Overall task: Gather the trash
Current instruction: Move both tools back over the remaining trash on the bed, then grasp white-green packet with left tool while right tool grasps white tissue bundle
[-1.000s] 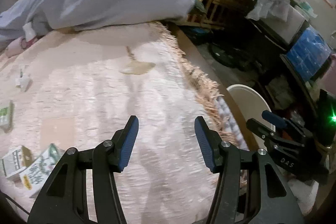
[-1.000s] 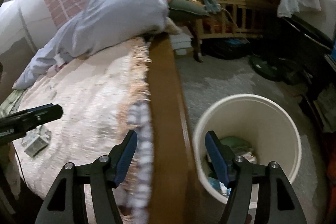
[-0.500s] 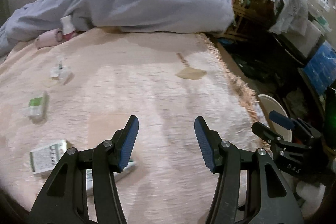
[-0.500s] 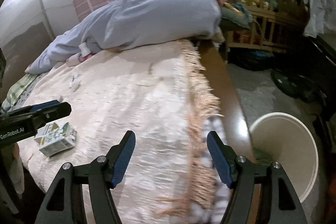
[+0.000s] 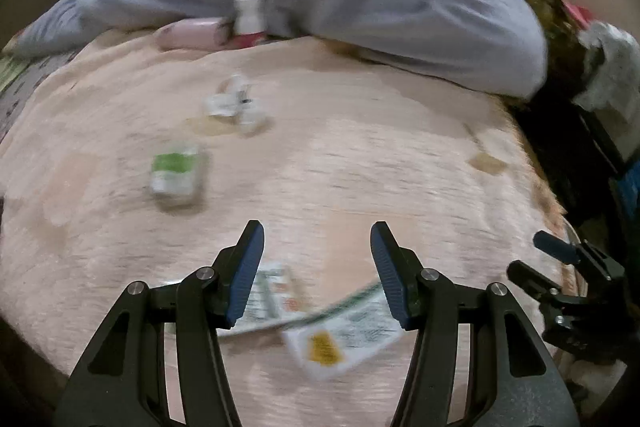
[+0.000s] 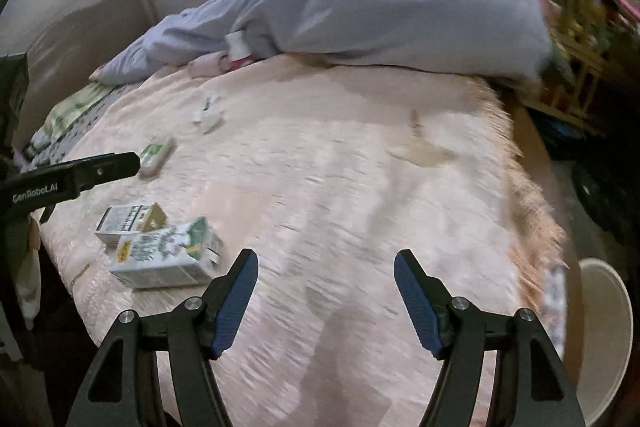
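Reach step, nothing grasped: left gripper [image 5: 316, 251] and right gripper [image 6: 325, 279] both spread and empty above the blanket [image 6: 340, 195], cartons [image 6: 160, 251] near its edge just under the left jaws, bin [image 6: 608, 331] off right; next, likely lower left onto the nearest carton and clench.

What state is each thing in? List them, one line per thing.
left gripper: open, empty, above the cartons.
right gripper: open, empty.
large carton: lying on its side on the bed.
small carton: lying flat, flap open, touching the large carton.
green-labelled pack: lying flat, apart.
crumpled wrapper: crumpled, loose.
white bin: upright on the floor beside the bed.
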Demonstrator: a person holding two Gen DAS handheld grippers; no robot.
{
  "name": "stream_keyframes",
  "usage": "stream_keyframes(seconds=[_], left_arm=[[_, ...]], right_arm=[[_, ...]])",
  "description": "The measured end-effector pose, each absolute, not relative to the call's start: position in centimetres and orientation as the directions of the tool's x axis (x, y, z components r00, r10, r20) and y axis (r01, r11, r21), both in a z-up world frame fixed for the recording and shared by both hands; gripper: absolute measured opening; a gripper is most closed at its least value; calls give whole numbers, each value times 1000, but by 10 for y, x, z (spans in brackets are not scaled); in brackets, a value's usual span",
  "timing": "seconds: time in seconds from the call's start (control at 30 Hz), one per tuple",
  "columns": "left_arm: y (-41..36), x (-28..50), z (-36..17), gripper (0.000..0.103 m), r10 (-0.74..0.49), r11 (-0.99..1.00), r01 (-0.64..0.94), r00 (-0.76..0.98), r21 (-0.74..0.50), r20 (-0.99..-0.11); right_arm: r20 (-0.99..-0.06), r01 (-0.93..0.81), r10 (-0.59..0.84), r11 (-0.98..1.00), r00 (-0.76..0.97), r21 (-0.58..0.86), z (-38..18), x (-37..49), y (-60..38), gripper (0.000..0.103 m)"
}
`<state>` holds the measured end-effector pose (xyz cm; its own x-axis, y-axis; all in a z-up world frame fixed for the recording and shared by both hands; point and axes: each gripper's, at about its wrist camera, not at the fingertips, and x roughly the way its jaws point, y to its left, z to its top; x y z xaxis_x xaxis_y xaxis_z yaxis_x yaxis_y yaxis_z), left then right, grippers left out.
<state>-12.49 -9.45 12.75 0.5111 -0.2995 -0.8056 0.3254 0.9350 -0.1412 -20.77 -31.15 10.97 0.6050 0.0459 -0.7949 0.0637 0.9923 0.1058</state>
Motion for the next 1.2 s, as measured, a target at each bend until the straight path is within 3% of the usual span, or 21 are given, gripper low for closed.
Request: stream_keyframes(seconds=[0.3,0.63,0.83,1.1,1.17,1.2], left_arm=[[-33,-71,109,54,-209,974,191,529,-124,-822],[3,-24,83,54,-242,970,142,483,-197,-842],[10,3,61,54,-288,958,135,447,-254,-847],[0,33,32,54,-260,965,149,411,-217,-874],[-6,35,24,55,-233,970,159,403,-183,-885],[-8,35,23,56,-227,971,168,408,-172,-884]], right_arm=[[-804,-76,144,989,576,123,107,-131,-258,68],[-826,-216,212,970,522,113,101,-15,-199,68],[-864,-249,228,960,448,124,71,65,-166,68],[-892,-267,214,957,399,110,26,126,-146,67],[-896,-271,200,958,397,94,16,130,-143,47],[-897,-272,197,958,396,90,13,131,-142,45]])
